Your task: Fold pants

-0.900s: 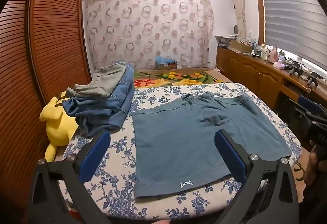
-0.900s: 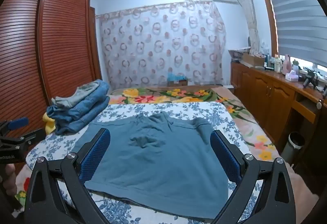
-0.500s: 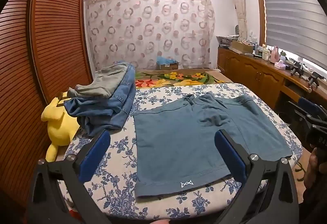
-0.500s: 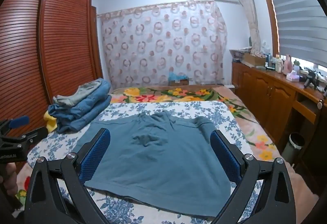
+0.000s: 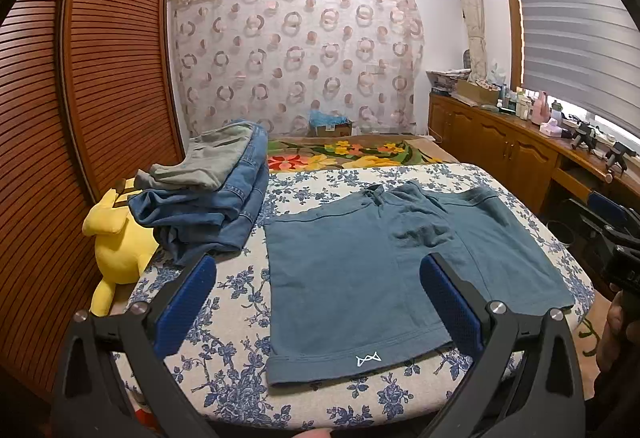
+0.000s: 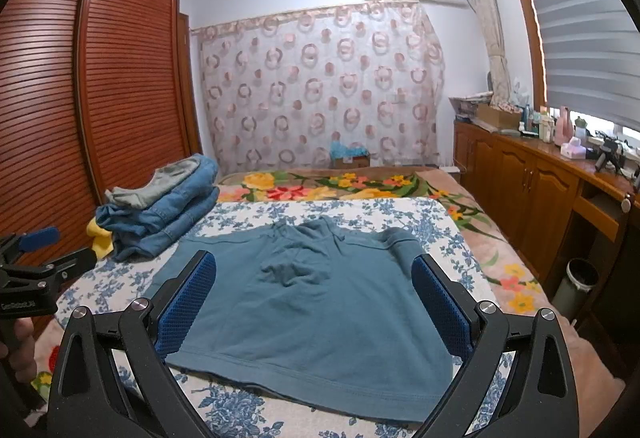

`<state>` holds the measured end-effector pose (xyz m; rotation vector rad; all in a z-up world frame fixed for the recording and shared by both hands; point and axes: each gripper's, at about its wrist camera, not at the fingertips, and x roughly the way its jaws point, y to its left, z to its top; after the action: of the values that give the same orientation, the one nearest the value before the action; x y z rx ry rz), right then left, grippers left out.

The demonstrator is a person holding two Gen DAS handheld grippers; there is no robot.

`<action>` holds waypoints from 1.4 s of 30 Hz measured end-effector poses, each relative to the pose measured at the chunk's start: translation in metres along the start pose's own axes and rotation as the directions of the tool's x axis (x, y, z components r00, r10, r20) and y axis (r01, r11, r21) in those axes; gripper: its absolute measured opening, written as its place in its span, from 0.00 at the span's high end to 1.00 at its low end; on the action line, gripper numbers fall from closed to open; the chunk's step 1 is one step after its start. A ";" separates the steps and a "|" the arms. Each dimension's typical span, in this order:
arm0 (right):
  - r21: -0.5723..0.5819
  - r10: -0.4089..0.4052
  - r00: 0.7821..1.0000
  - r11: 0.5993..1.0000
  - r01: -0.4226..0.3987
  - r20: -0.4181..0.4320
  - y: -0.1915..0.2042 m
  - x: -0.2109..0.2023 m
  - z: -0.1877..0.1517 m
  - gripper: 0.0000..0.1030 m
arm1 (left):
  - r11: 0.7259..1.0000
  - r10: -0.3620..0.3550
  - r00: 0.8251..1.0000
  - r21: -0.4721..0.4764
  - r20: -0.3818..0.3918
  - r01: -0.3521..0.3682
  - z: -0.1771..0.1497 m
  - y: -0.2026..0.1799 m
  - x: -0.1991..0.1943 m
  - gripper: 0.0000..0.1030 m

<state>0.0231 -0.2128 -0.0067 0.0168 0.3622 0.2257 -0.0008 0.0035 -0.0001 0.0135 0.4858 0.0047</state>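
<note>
You have not started folding; the blue shorts [image 5: 360, 278] lie flat on the bed [image 5: 224, 358]; your left gripper [image 5: 316, 302] and right gripper [image 6: 314, 298] are both wide open and empty; next, I think, grab the near hem.

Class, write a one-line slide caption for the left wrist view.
Open left gripper hovers over teal shorts spread flat on a floral bed, beside a stack of folded jeans.

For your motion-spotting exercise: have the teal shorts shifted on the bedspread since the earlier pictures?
No. The teal shorts lie in the same place on the floral bedspread, their hem logo by the same blue flowers; only the camera view drifted slightly.
</note>
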 end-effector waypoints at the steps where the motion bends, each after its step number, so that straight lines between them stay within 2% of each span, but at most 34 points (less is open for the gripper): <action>1: 0.000 0.001 1.000 1.000 -0.001 0.000 0.000 0.000 0.000 0.03 | 1.000 0.000 1.000 0.000 0.000 0.000 0.000 0.001 0.000 0.00; 23: 0.002 0.001 1.000 1.000 -0.001 0.003 0.001 0.001 -0.001 0.03 | 1.000 0.001 1.000 0.000 0.003 -0.001 0.000 0.001 -0.001 0.00; 26: 0.002 0.002 1.000 1.000 -0.002 0.004 0.000 0.000 -0.001 0.03 | 1.000 0.000 1.000 0.001 0.003 0.000 -0.002 0.016 -0.005 0.00; 42: 0.002 0.001 1.000 1.000 -0.001 0.007 0.005 -0.001 -0.001 0.03 | 1.000 0.000 1.000 0.002 0.006 0.000 0.000 0.017 -0.006 0.00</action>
<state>0.0212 -0.2083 -0.0074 0.0201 0.3552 0.2263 -0.0063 0.0200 0.0029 0.0156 0.4795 0.0038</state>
